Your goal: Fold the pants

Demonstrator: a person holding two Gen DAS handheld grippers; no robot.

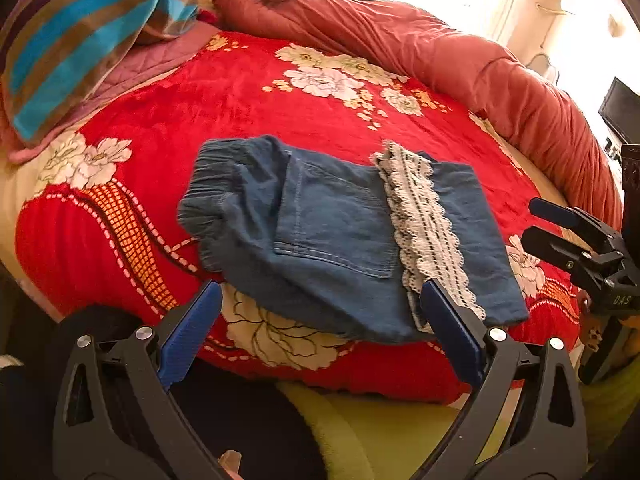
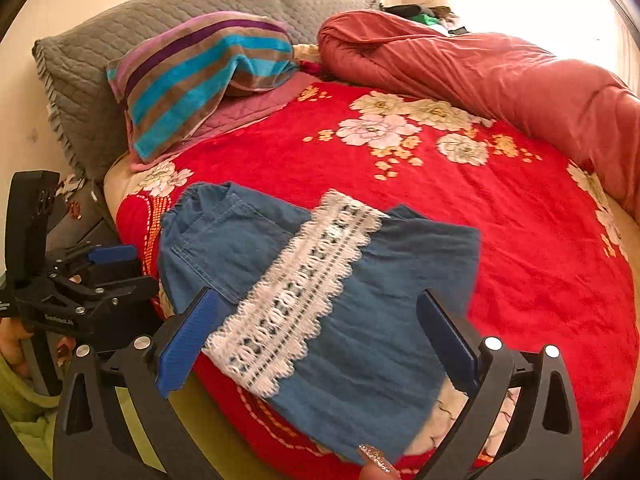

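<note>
Blue denim pants (image 1: 332,236) lie folded into a compact bundle on the red floral blanket (image 1: 248,100), with a white lace trim (image 1: 424,224) across them. They also show in the right wrist view (image 2: 360,320), lace trim (image 2: 296,300) running diagonally. My left gripper (image 1: 320,300) is open and empty, hovering just in front of the bundle's near edge. My right gripper (image 2: 316,316) is open and empty, above the bundle's near part. Each gripper shows in the other's view: right (image 1: 540,220), left (image 2: 124,268).
A striped pillow (image 2: 192,76) and grey quilted pillow (image 2: 120,40) lie at the bed's head. A rolled red-orange duvet (image 2: 500,76) runs along the far side. A yellow-green cloth (image 1: 380,432) lies below the bed's near edge.
</note>
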